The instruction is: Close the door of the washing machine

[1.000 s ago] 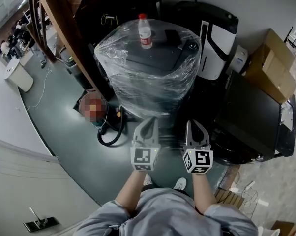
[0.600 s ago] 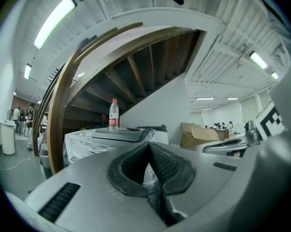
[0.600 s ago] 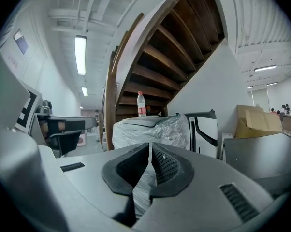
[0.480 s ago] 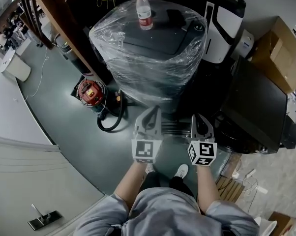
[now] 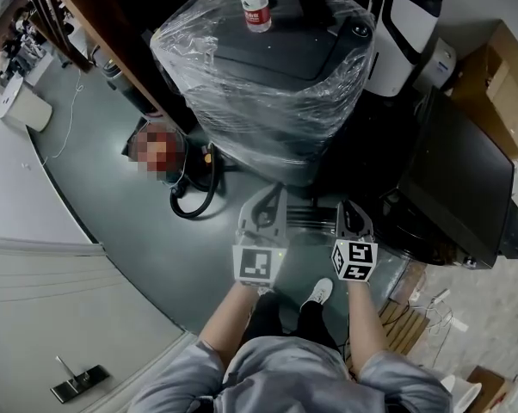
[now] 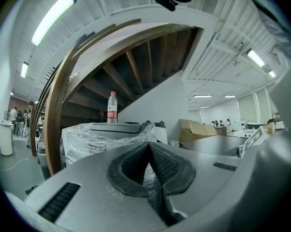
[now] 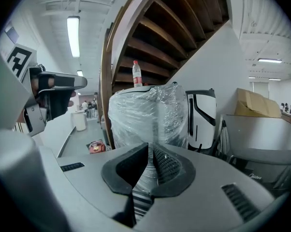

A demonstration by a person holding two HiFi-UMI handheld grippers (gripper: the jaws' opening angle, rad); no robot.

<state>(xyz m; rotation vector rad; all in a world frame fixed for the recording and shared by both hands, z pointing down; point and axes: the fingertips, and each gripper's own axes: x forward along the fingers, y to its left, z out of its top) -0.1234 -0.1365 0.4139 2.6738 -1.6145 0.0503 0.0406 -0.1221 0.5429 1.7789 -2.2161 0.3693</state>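
Held left gripper (image 5: 269,200) and right gripper (image 5: 347,212) pinched shut, empty, side by side. Faced film-wrapped washing machine (image 5: 268,84) just ahead, dark lid (image 5: 272,41) on top, bottle (image 5: 255,3) at back. Judged lid rigid, hinged, film slippery; best pressed at front edge.

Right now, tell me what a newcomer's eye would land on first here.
The plastic-wrapped washing machine fills the upper middle of the head view, with a red-labelled water bottle standing on its top. Below it, above the person's feet, the left gripper and the right gripper are side by side, jaws together and empty. A white-and-black appliance stands just right of the machine.
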